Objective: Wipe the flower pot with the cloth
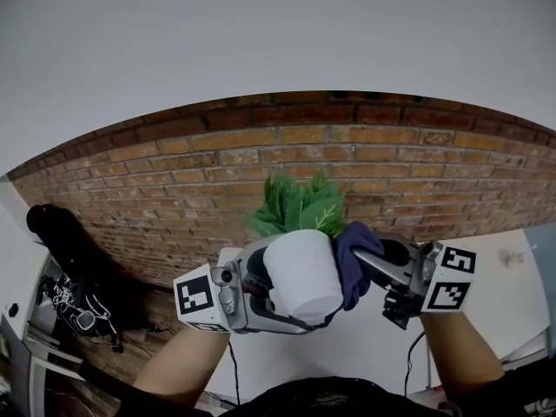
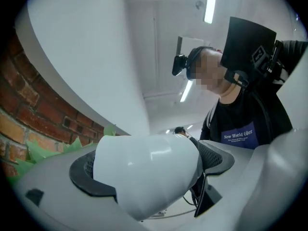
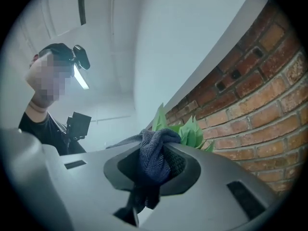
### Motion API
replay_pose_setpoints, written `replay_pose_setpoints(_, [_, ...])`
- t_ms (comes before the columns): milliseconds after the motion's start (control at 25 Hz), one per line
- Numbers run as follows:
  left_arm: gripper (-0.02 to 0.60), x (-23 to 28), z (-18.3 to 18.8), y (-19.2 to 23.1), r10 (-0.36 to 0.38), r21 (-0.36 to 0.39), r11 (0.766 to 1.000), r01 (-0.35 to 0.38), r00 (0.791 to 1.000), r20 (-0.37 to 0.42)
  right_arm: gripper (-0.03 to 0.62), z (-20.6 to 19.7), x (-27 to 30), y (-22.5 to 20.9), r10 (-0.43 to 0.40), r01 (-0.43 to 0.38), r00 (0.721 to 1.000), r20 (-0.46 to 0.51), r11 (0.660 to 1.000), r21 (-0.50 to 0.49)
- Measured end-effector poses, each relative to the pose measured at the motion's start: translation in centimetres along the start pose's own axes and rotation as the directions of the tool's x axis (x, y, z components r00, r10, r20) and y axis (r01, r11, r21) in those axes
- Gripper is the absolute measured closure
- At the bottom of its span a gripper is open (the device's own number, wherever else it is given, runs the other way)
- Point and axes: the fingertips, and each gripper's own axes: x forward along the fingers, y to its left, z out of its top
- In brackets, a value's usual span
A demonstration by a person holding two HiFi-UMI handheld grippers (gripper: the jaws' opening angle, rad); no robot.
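Two hand-held grippers meet in mid-air over a white table point(image 1: 373, 341) as a person works on cleaning a small potted plant. The left gripper point(image 2: 147, 174) is clamped across the white flower pot point(image 1: 304, 272), its dark pads pressing the smooth wall on both sides. The pot is held clear of the table and tipped, with its base toward the wearer and its green leaves point(image 1: 295, 207) pointing at the brick wall point(image 1: 174, 189). The right gripper point(image 3: 154, 170) has its jaws drawn narrow on a bunched dark blue cloth point(image 1: 352, 263), and the wad of it meets the pot's right flank in the head view. The wiping stroke looks to be under way. Doing it well probably means keeping the cloth flat against the curved wall, sweeping from rim to base, and rolling the pot so that fresh surface comes round. The glossy wall will likely be slippery, so the left hold has to stay firm and the right should press lightly, or the pot could twist out of the pads. Areas under the left pads cannot be reached without a change of hold. Behind the table runs red-brown brick under a plain pale wall. Dark equipment point(image 1: 65, 259) sits at the left, and strip lights point(image 2: 209, 4) run along a white ceiling.
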Motion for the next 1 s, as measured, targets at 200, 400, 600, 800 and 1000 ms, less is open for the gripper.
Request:
replay_pose_setpoints(200, [0.029,0.5,-0.5,-0.4,-0.014,-0.007,1.0,0.014,1.0,-0.005,0.537,-0.2,0.4,1.0,0.037,-0.037,0.999,-0.004,0.999,0.011])
replay_pose_setpoints(400, [0.029,-0.5,-0.4,0.4,0.0,-0.014,1.0,0.0,1.0,0.01,0.537,-0.3,0.5,3.3,0.123,-0.123,0.992,-0.009,0.992,0.026])
replay_pose_setpoints(600, [0.029,-0.9,-0.4,0.5,-0.003,-0.025,1.0,0.003,1.0,0.015,0.537,-0.5,0.0,5.7,0.224,-0.224,0.974,-0.025,0.975,0.013])
replay_pose_setpoints(800, [0.029,0.0,0.2,-0.6,-0.052,0.028,0.998,0.052,0.999,0.013,0.537,1.1,-0.9,2.5,0.173,-0.183,0.98,0.101,0.978,0.103])
replay_pose_setpoints(1000, [0.029,1.2,0.1,-2.4,-0.077,0.236,0.965,0.111,0.986,-0.15,0.537,1.0,0.1,2.1,0.216,-0.233,0.969,0.123,0.961,0.15])
